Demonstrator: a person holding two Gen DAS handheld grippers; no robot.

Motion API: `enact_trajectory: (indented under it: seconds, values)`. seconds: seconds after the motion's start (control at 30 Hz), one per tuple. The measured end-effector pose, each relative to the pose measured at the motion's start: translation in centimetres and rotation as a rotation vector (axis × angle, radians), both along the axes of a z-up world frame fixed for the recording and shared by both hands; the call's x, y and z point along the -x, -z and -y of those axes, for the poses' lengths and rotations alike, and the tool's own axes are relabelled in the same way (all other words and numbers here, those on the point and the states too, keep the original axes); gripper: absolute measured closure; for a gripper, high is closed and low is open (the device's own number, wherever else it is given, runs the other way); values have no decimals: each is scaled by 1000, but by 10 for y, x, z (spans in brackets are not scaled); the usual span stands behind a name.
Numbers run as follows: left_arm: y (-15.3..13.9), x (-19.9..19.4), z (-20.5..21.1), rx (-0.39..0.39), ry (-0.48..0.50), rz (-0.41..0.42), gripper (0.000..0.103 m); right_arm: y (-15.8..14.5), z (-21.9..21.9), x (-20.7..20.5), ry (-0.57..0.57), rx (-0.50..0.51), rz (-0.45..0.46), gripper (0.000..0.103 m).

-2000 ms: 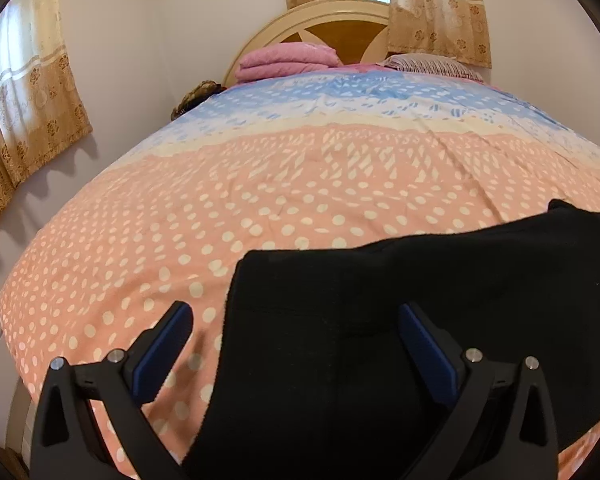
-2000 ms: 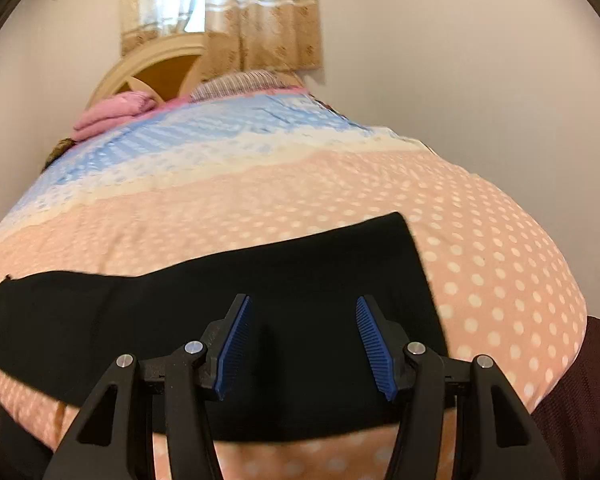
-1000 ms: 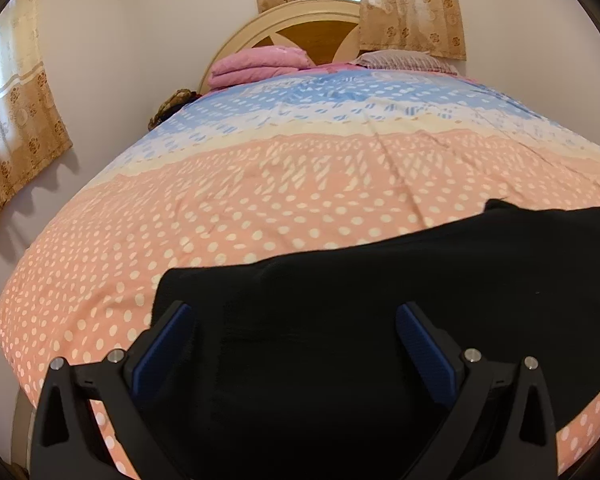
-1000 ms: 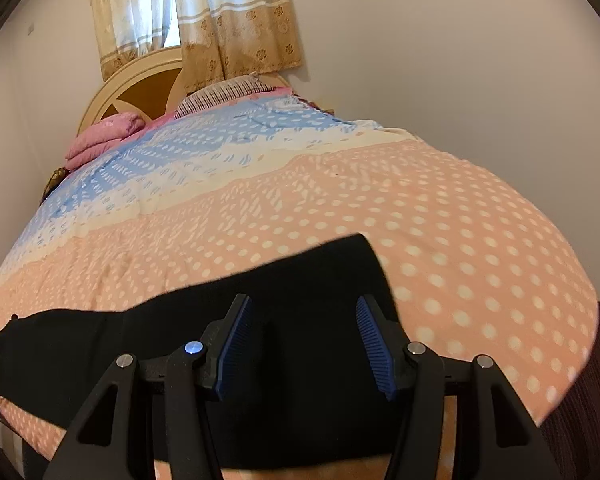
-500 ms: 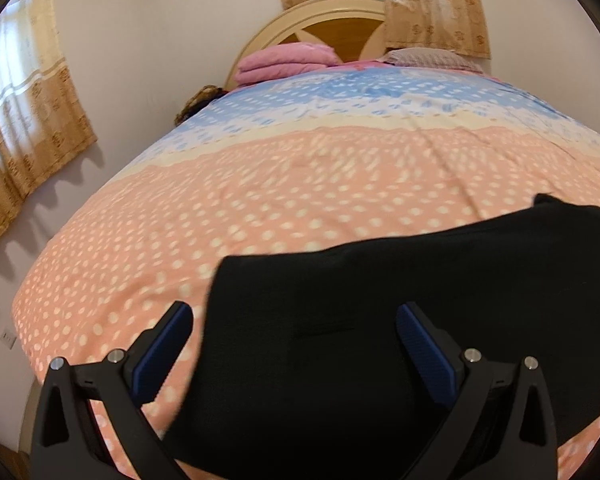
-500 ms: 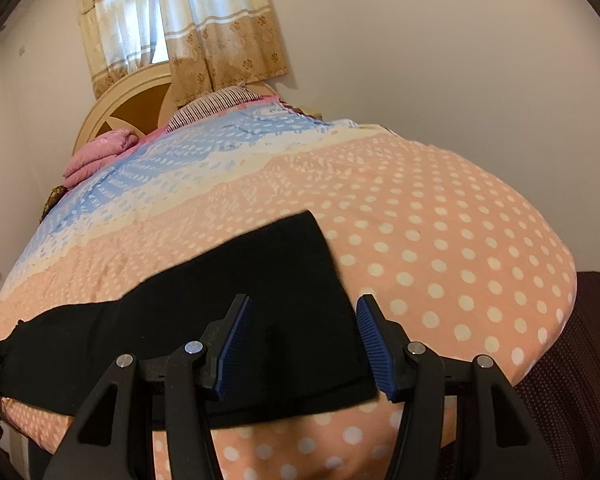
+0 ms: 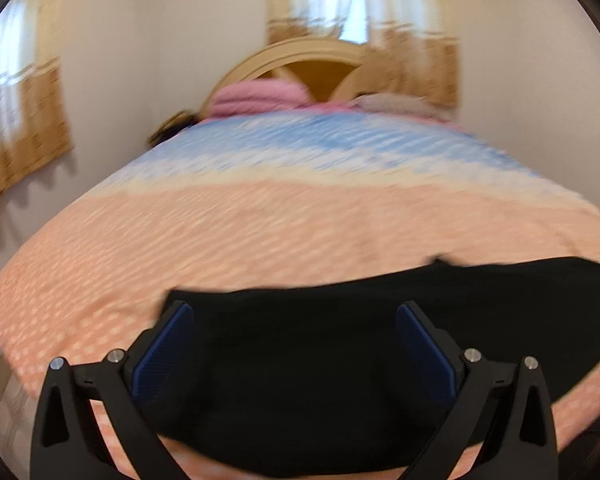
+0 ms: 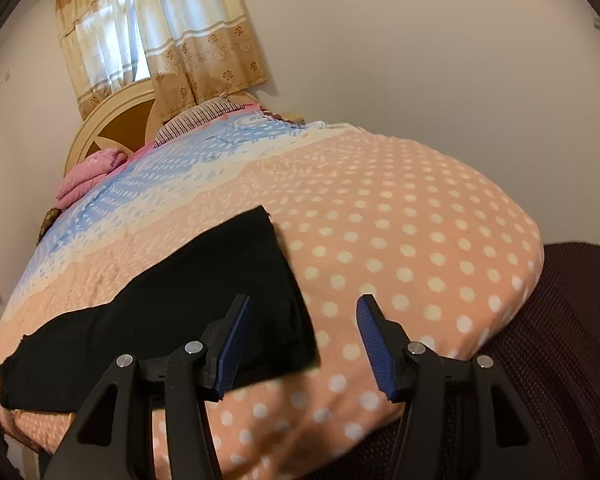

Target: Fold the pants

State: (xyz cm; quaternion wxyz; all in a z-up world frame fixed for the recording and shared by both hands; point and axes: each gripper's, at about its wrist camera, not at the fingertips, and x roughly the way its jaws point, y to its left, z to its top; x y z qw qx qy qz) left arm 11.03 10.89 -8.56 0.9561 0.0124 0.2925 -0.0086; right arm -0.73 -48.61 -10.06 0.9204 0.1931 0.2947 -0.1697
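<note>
Left wrist view, blurred throughout: gathered tan curtain (image 7: 16, 120) at the far left edge, then soft peach bedspread (image 7: 220, 232) with faint pale dots filling the middle, banded cream and blue toward the arched wooden headboard (image 7: 320, 64) at top centre. Folded pink blanket (image 7: 256, 98) against it. Black pants (image 7: 340, 352), matte and flat, spread across the lower frame from lower left to the right edge. Left gripper (image 7: 290, 344) low in frame over that cloth, ribbed blue pads wide apart, nothing pinched (cloth merely behind them).

Right wrist view, sharp: same pants (image 8: 172, 312) as a long dark strip from the lower left corner up to a square-cut end at centre. Right gripper (image 8: 304, 344) at bottom centre, jaws parted and empty, left pad over the cloth's end, right pad over bare dotted spread. Dark maroon ribbed fabric (image 8: 560, 340) at lower right
</note>
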Motion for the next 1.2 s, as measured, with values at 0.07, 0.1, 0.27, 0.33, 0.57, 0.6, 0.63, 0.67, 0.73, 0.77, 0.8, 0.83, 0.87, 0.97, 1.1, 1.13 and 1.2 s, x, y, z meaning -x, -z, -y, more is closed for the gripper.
enact_trajectory:
  seconds: [0.07, 0.1, 0.27, 0.33, 0.57, 0.6, 0.63, 0.67, 0.73, 0.77, 0.8, 0.83, 0.87, 0.97, 1.1, 1.13, 1.2]
  values:
    - [-5, -1, 32, 20, 90, -3, 0, 0, 2, -1, -9, -22, 9, 59]
    - [-6, -2, 52, 28, 140, -13, 0, 1, 1, -2, -22, -40, 10, 69]
    - [1, -1, 140, 56, 367, -57, 0, 7, -1, 0, -51, -73, -6, 94]
    - [14, 0, 170, 10, 422, -71, 0, 10, -2, 1, -57, -63, -17, 96]
    - [46, -5, 181, -26, 430, -134, 0, 20, -1, 11, -61, -51, -11, 96]
    - [44, -2, 177, -17, 430, -125, 0, 19, 0, 12, -64, -61, -5, 96]
    - [41, -1, 175, -18, 426, -124, 0, 18, 1, 14, -66, -67, -2, 94]
    - [39, 2, 173, -23, 420, -122, 0, 15, 2, 17, -56, -76, 7, 90]
    - [33, 6, 169, -7, 409, -102, 0, 12, 5, 24, -29, -89, 22, 89]
    - [30, 8, 165, 2, 397, -91, 0, 11, 6, 28, -19, -101, 28, 89]
    - [30, 6, 163, 3, 384, -84, 0, 10, 7, 30, -14, -113, 34, 88]
    - [28, 7, 157, 5, 362, -74, 0, 11, 8, 33, -12, -127, 40, 81]
    - [27, 7, 150, 7, 337, -67, 0, 12, 9, 35, -13, -147, 46, 73]
    - [29, 1, 126, 18, 260, -64, 0, 15, 10, 36, -19, -171, 59, 52]
    - [35, -5, 91, 60, 168, -76, 0, 16, 6, 31, -47, -195, 76, 52]
    - [38, -6, 86, 65, 153, -77, 0, 17, 5, 30, -51, -203, 74, 52]
    - [45, -8, 82, 69, 129, -93, 0, 18, 2, 26, -52, -196, 59, 53]
